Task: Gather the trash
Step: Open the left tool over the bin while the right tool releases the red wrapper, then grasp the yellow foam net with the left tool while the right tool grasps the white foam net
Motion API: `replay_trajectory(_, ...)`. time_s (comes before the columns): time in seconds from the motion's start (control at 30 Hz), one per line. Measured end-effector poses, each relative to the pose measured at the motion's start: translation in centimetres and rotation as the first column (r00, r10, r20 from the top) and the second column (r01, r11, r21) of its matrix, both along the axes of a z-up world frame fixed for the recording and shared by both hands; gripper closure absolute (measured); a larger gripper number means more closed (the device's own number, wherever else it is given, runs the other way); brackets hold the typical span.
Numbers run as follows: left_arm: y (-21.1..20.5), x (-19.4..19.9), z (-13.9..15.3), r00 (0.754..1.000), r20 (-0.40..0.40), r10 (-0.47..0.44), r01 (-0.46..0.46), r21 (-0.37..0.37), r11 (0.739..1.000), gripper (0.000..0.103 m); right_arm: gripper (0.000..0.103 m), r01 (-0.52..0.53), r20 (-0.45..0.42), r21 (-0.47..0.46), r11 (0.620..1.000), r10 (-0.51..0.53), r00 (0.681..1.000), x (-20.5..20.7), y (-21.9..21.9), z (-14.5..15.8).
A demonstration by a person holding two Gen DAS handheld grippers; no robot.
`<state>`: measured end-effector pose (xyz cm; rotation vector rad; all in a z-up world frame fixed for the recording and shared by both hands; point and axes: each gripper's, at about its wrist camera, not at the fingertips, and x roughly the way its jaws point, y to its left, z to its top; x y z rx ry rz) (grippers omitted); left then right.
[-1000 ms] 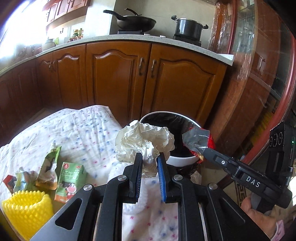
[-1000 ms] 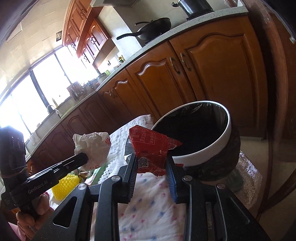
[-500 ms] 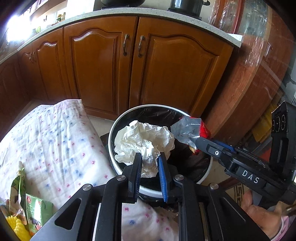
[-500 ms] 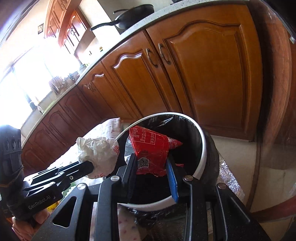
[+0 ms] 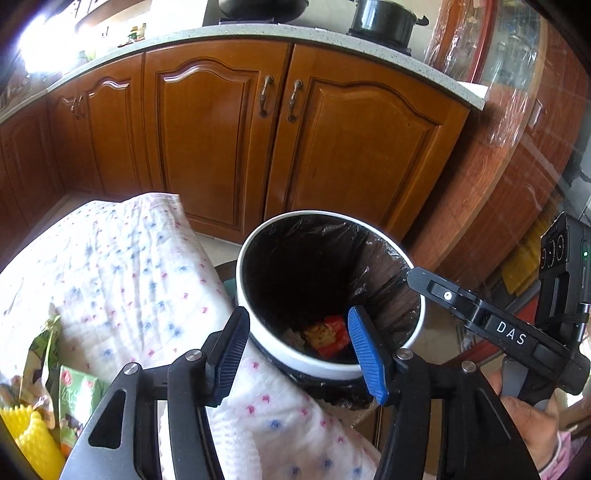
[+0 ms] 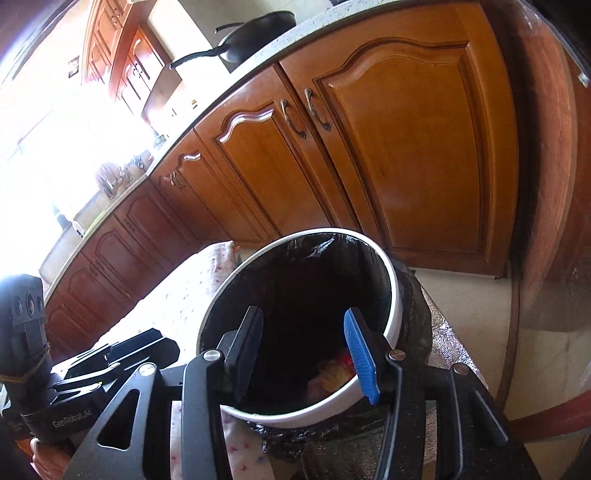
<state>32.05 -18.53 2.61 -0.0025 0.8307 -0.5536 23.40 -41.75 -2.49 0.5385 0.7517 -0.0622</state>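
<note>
A white-rimmed trash bin [image 5: 258, 236] with a black liner stands beside the table; it also shows in the right wrist view [image 6: 397, 295]. Red and yellow wrappers [image 5: 327, 332] lie at its bottom, also seen in the right wrist view [image 6: 338, 369]. My left gripper [image 5: 295, 350] is open and empty over the bin's near rim. My right gripper [image 6: 303, 354] is open and empty over the bin mouth; it shows from the side in the left wrist view [image 5: 461, 302]. A green carton [image 5: 75, 398], a green pouch [image 5: 42, 350] and a yellow foam net [image 5: 29, 439] lie on the table.
The table has a white cloth with small coloured marks [image 5: 122, 273]. Wooden kitchen cabinets [image 5: 229, 129] stand behind the bin. A black pot [image 5: 384, 18] sits on the counter. A wooden cabinet wrapped in plastic [image 5: 517, 129] stands to the right.
Both grippers opened over the bin. The crumpled white paper left my left gripper and the red wrapper left my right gripper; wrappers now lie in the bin.
</note>
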Motion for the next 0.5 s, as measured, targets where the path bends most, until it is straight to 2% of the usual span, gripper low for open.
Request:
replay_trajectory(0.1,0.9,-1.7,0.7,1.0,0.023,0.02,-0.019,-0.016,1.0,0.043,0.045,0.003,0.022,0.006,1.0,-0.003,1.0,-0.8,0.6,0.5)
replay_trajectory(0.13,1.4,-2.3,0.8,0.999,0.033,0.026,-0.026,-0.017,1.0,0.043,0.036,0.002,0.03,0.009,1.0,-0.002,1.0,-1.0,0.9,0.7)
replay_trajectory(0.27,2.9,-5.0,1.1,0.997,0.059,0.05,-0.049,-0.02,0.999,0.038,0.015,-0.007,0.059,0.028,1.0,0.006,0.998,-2.8,3.0,1.3)
replay_trajectory(0.5,7.2,-10.2,1.2,0.991,0.085,0.1,-0.098,-0.029,0.995,0.037,0.013,-0.04,0.081,0.049,0.998,0.036,0.996,-5.6,7.5,1.4)
